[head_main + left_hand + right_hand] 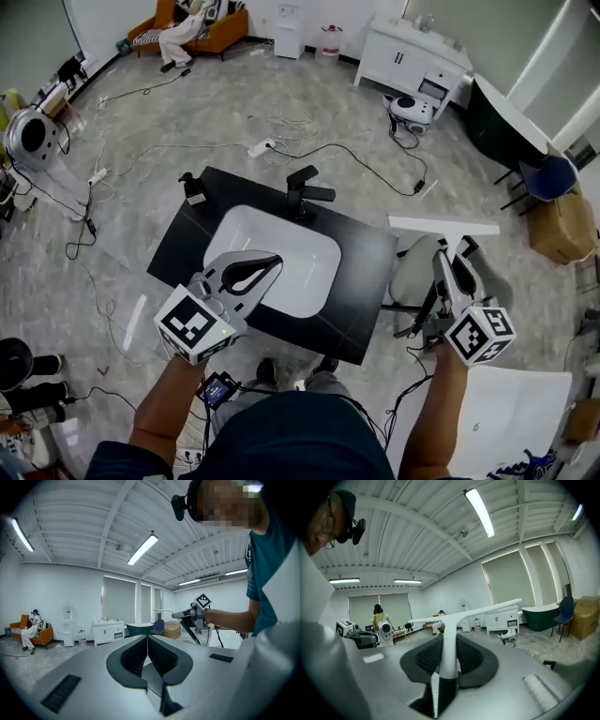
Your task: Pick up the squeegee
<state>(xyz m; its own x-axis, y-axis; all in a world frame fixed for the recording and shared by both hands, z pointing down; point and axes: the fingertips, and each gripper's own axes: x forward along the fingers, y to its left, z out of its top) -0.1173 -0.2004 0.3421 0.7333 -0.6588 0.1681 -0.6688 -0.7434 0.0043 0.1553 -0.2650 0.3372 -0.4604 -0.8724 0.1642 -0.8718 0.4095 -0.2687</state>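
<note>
Squeegee is sitting clamped in the right tongs, past the right edge of the black surface. The left gripper view is showing the left tongs closed, empty. Cables are crossing the floor.

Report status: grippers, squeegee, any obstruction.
Left gripper shut, empty. Right gripper shut on white T-shaped plastic squeegee, gripped by its handle, blade out front. Nothing touching blade; black countertop off to its left in head view.
</note>
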